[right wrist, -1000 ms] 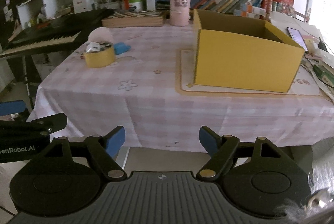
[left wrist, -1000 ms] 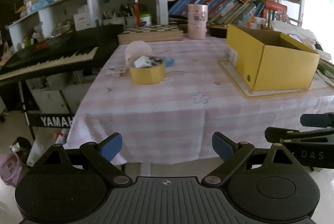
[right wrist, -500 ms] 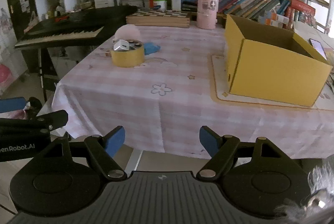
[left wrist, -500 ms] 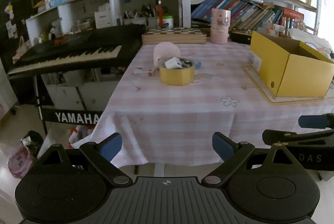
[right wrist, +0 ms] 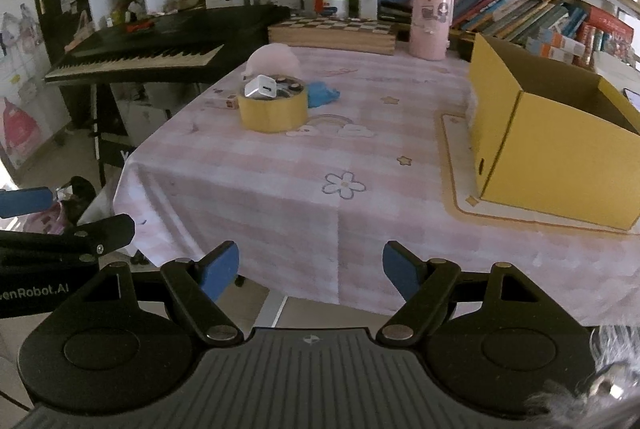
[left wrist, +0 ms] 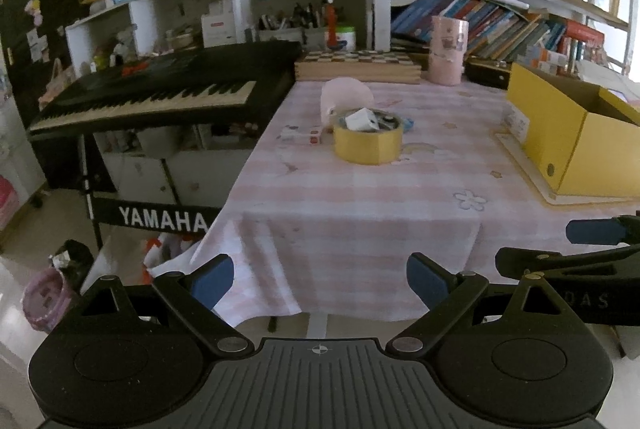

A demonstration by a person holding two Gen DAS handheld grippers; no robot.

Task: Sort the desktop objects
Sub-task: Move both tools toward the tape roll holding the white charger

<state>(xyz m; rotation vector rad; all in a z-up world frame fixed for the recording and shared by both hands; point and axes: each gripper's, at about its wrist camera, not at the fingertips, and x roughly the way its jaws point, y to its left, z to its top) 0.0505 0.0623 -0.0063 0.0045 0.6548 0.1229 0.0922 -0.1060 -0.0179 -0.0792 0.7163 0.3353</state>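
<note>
Both tongs, left gripper [left wrist: 320, 279] and right gripper [right wrist: 311, 271], spread and empty; swung leftward, tape roll [right wrist: 273, 111] now centred; sorting unstarted.

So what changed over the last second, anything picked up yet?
Nothing grasped. Both views swung leftward, so the tape roll and yellow box drifted right in frame. The left gripper and right gripper stay open and empty, short of the table; objects unmoved.
</note>
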